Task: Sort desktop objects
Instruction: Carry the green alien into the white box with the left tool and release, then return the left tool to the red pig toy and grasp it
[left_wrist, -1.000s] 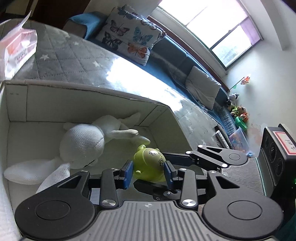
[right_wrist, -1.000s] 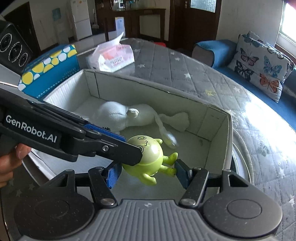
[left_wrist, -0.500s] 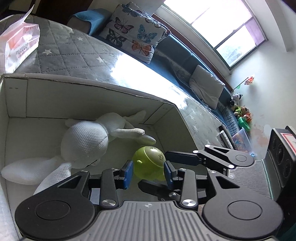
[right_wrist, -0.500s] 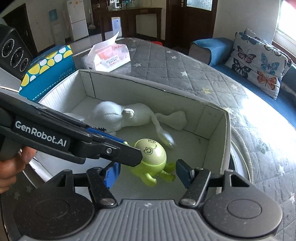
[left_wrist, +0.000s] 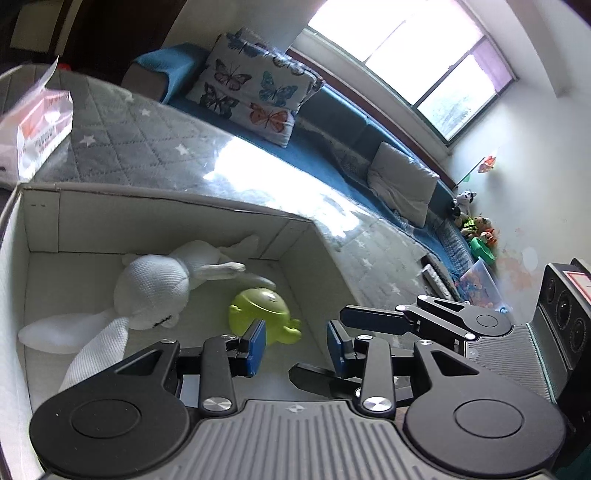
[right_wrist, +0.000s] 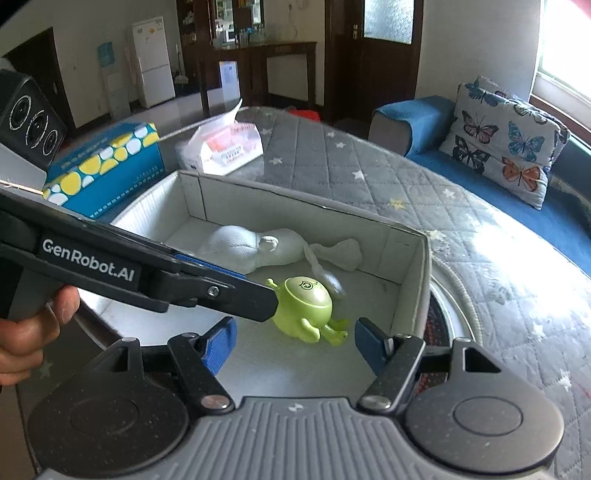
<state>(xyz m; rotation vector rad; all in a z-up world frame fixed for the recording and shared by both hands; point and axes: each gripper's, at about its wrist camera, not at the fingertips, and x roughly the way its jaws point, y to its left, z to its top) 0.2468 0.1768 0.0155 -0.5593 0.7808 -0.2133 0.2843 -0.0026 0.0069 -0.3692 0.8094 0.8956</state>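
A green one-eyed monster toy (left_wrist: 263, 314) lies on the floor of an open white box (left_wrist: 155, 218), beside a white knitted rabbit (left_wrist: 147, 291). My left gripper (left_wrist: 295, 341) is open and empty, just above and behind the toy. In the right wrist view the green toy (right_wrist: 306, 310) lies in the box (right_wrist: 417, 280) next to the rabbit (right_wrist: 255, 247). My right gripper (right_wrist: 295, 343) is open and empty above the box's near side. The left gripper's fingers (right_wrist: 221, 291) reach in from the left, their tip close to the toy.
A tissue pack (right_wrist: 225, 147) and a blue and yellow tissue box (right_wrist: 107, 170) sit beyond the box on the grey quilted table cover (right_wrist: 369, 184). A black speaker (left_wrist: 565, 317) stands at the right. A sofa with butterfly cushions (right_wrist: 509, 147) lies behind.
The left gripper opened and let go of the green toy, which dropped onto the box floor beside the rabbit. Both grippers have drawn back a little.
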